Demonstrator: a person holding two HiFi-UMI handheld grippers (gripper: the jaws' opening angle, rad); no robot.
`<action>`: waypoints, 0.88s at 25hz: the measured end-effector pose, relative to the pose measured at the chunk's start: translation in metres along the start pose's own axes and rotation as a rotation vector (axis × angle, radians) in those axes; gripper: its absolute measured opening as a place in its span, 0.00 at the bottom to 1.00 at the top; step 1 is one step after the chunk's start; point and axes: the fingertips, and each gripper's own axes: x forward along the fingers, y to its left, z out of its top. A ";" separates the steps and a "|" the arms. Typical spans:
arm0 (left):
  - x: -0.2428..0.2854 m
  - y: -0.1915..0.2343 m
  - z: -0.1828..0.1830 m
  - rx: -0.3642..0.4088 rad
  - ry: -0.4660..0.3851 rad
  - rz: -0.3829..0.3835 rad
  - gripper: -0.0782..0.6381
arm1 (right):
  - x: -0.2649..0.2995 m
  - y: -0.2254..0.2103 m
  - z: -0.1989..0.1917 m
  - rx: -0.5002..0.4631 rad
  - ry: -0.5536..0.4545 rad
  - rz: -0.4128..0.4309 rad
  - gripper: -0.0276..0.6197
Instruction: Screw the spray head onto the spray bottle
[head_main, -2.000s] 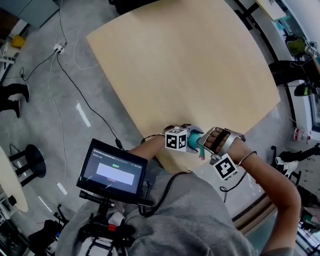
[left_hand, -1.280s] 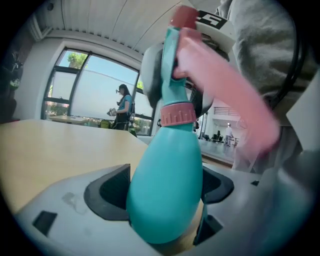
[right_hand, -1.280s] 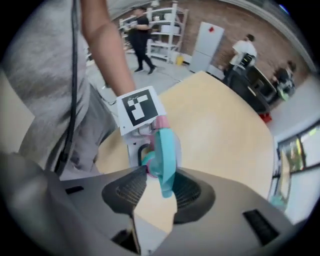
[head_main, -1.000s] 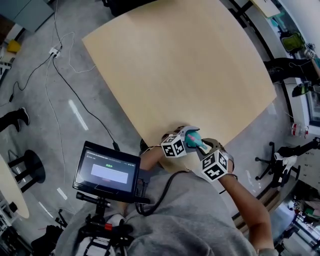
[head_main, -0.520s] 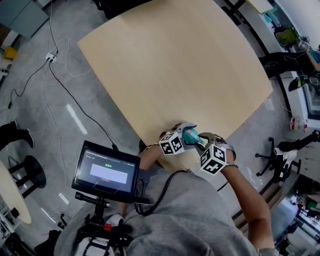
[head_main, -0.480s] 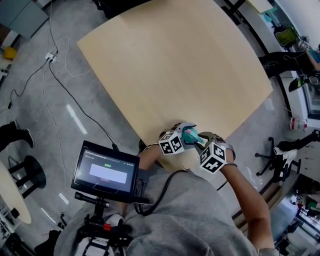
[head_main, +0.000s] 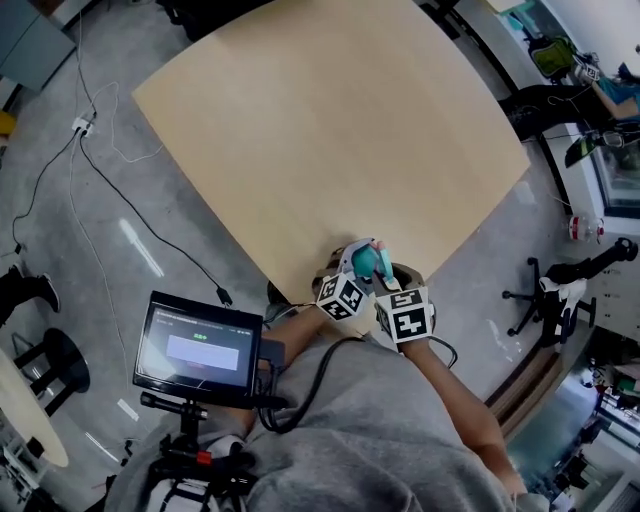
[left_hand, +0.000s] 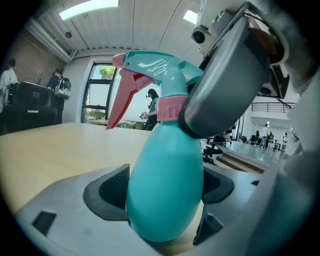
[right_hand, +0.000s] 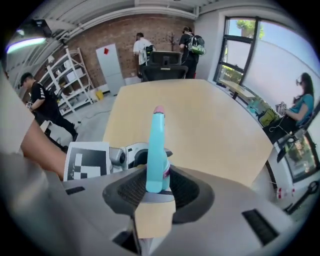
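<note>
**Q:** Teal body in the middle of the left gripper view: which part is it, and what holds it?

**A:** It is the spray bottle, upright between the two dark pads of the left tool. The pads press on its rounded lower half from either side, so the left tool is clamped on the spray bottle.

**Q:** And the part above the pink collar?

**A:** That is the spray head, teal, with a pink trigger slanting down to the left. It sits on top of the bottle's neck.

**Q:** How does the other tool stand?

**A:** The right tool looks down along the spray head, whose pink tip points toward the far side of the table. Its ribbed pads are closed on the base of the head from left and right, so it is clamped on the spray head. The left tool's marker cube shows just to the left.

**Q:** Where does the assembly lie in the head view?

**A:** It is at the near corner of the pale wooden table, just in front of the person's chest, between the two marker cubes. A monitor on a stand is off the table to the near left. Whether the bottle's base touches the table cannot be told.
</note>
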 end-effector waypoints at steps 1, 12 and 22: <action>0.000 0.000 -0.002 0.006 0.004 0.010 0.64 | 0.001 0.001 0.000 0.011 -0.012 0.000 0.25; -0.005 -0.016 -0.006 0.093 0.021 -0.315 0.64 | -0.055 -0.002 0.017 -0.809 -0.007 0.055 0.37; -0.009 -0.030 -0.005 0.218 0.108 -0.580 0.64 | -0.060 0.026 0.034 -2.026 -0.039 0.179 0.37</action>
